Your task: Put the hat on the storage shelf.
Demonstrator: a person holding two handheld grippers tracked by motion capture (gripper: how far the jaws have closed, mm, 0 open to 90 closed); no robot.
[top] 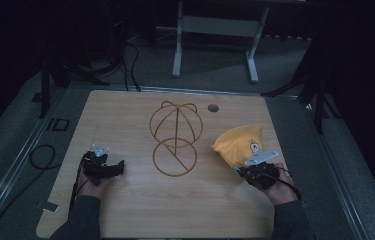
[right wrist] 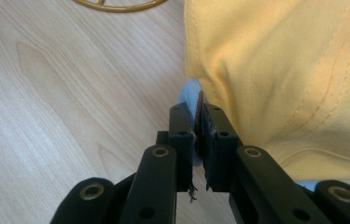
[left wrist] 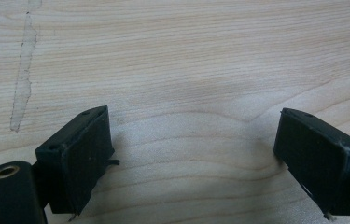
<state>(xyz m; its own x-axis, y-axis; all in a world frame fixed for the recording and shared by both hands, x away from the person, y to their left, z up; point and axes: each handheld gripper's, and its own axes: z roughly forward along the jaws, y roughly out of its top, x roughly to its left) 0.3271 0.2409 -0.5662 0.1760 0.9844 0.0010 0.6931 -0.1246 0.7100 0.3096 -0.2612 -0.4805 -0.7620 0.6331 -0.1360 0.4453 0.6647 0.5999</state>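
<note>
The yellow cloth cap with a small cartoon print (top: 240, 144) lies on the pale wooden table (top: 125, 210) at about four o'clock from the table's middle, just in front of the person's right hand. The right gripper (top: 247, 171) has its jaws pressed together on the cap's near edge; in the right gripper view a sliver of pale blue lining and a dark brown trim sits pinched between them, with the yellow crown (right wrist: 280, 70) bulging away toward one o'clock from the jaws. From where I stand, the cap's long line runs roughly from seven o'clock up to one o'clock across the table.

At the table's centre stands a gold wire cap stand, a round base ring with a domed frame above it (top: 175, 137). It lies at about nine to ten o'clock from the cap, near but clearly apart, and its frame holds nothing. I would judge that the cap is meant for that dome, so the coming move turns on carrying the cap leftward and up over the frame.

The left gripper (top: 104, 167) rests at about eight o'clock, its jaws standing wide apart over bare wood in the left gripper view. The right hand is plainly nearer the cap; both sit about equally far from the stand.
</note>
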